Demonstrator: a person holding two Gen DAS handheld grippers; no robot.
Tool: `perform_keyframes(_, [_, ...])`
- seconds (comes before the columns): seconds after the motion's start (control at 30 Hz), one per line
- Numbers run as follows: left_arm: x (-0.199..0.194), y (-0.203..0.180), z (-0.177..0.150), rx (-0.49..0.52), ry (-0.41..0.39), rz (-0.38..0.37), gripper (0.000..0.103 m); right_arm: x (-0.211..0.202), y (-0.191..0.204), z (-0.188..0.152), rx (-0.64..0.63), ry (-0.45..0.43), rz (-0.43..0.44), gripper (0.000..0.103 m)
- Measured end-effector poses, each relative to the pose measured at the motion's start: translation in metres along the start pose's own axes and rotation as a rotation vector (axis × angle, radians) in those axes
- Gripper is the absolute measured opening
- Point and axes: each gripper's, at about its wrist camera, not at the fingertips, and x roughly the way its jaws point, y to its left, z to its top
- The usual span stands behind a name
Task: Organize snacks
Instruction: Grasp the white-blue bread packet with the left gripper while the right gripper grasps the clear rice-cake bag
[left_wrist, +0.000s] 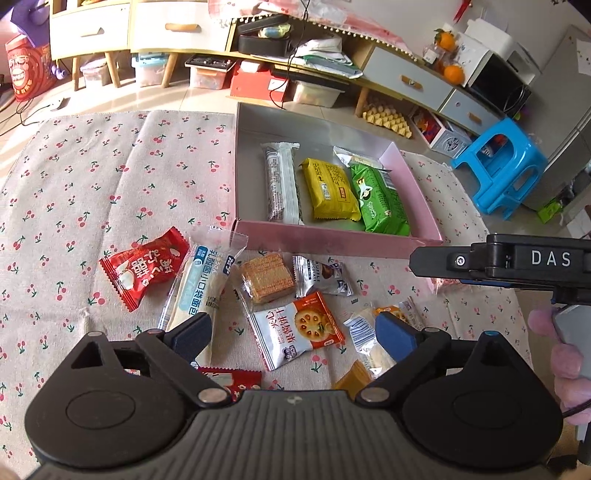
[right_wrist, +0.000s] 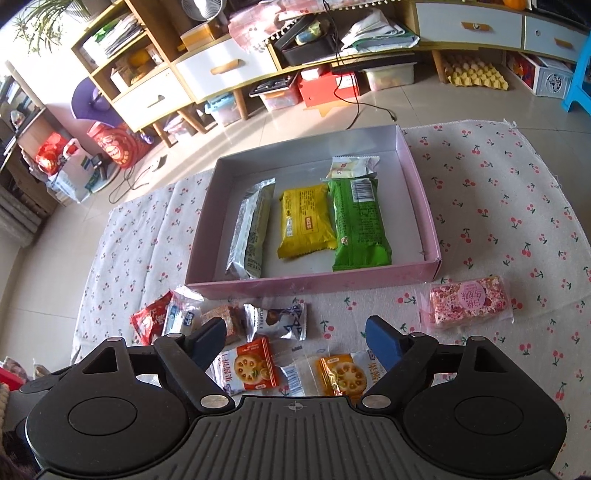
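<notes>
Two black handheld grippers with blue finger pads hang over a cherry-print cloth (right_wrist: 498, 192), both with jaws spread wide and nothing between the pads. No earlier view is on hand, so only this spread stance can be told.

From the left gripper (left_wrist: 293, 338), the shallow pink cardboard box (left_wrist: 332, 242) sits at about one o'clock, well apart. Inside it lie a silver-white long wrapper (left_wrist: 280, 181), a yellow foil snack pack (left_wrist: 330, 190) and a green foil snack pack (left_wrist: 380, 201) side by side, with a small white sachet (left_wrist: 351, 157) behind the green one. Loose snacks lie on the cloth ahead of the jaws: a white-and-orange biscuit packet (left_wrist: 299, 328) at twelve o'clock just beyond the pads, a clear-wrapped brown wafer block (left_wrist: 267, 280) farther on, a red crinkle-edged packet (left_wrist: 146, 271) at ten o'clock.

From the right gripper (right_wrist: 295, 339), the box is at twelve o'clock, and a pink-speckled bar in clear wrap (right_wrist: 467, 301) lies at two o'clock on the cloth, near the box's front corner.
</notes>
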Motion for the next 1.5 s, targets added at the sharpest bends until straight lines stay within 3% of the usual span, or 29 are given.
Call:
perform_keyframes(0.43, [-0.003,0.032,-0.023,-0.040,0.022,0.057,0.097,0.011,-0.018,-0.035,-0.037,0.024,-0.043,0.086])
perform_keyframes(0.67, [0.000,0.040,-0.026,-0.027,0.029,0.078,0.096,0.021,-0.020,-0.050,-0.068,0.099,-0.036,0.086])
perform_keyframes(0.87, [0.011,0.042,-0.026,0.125,-0.016,0.109,0.080,0.031,-0.021,-0.060,-0.042,0.189,0.038,0.086])
perform_keyframes(1.0, [0.017,0.050,-0.025,0.100,-0.003,0.094,0.069,0.040,-0.026,-0.064,-0.013,0.225,0.046,0.086])
perform_keyframes(1.13, [0.022,0.050,-0.021,0.104,-0.009,0.083,0.065,0.046,-0.029,-0.069,0.015,0.229,0.069,0.087])
perform_keyframes(1.27, [0.028,0.054,-0.017,0.080,-0.011,0.091,0.058,0.046,-0.021,-0.071,-0.022,0.175,0.045,0.080])
perform_keyframes(1.5, [0.026,0.062,-0.013,0.051,-0.034,0.088,0.049,0.050,-0.008,-0.073,-0.110,0.081,-0.044,0.055])
